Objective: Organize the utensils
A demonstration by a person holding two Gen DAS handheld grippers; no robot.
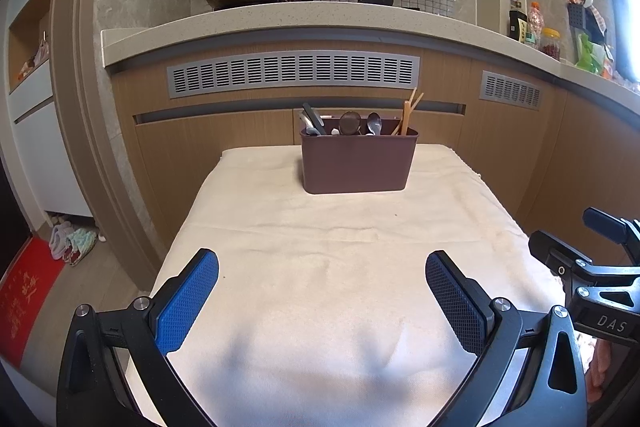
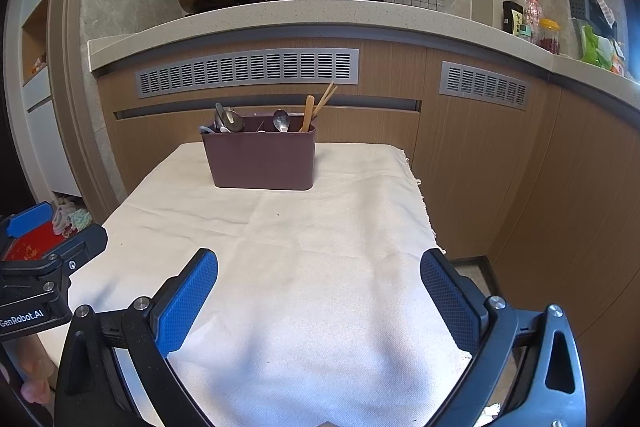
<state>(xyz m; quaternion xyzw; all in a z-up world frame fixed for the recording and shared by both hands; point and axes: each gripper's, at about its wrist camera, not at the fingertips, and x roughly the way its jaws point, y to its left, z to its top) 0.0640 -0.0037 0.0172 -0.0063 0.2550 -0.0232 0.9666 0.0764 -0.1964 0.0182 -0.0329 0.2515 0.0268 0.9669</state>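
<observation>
- The cream cloth-covered table [image 1: 320,267] stood against the wood-fronted kitchen counter [image 1: 280,23], with no loose utensil visible on the cloth.
- The brown rectangular plastic utensil caddy [image 1: 357,163] sat on the table's far end, next to the counter.
- The left gripper [image 1: 322,285] hovered over the table's near end, well short of the caddy, its blue pads spread wide with nothing between them.
- The right gripper [image 2: 319,283] hung level with it on the same near end, likewise gaping and empty; the caddy lay ahead and slightly left in its view.
- Inside the caddy, the wooden chopsticks [image 2: 326,99] leaned at its right end, a metal spoon [image 2: 281,120] stood mid-way, and darker utensils [image 2: 226,119] clustered at its left end.
- Judged from this, sorting looked finished or not begun; any reach should approach the caddy from above, gripping a single handle without tipping the caddy.
</observation>
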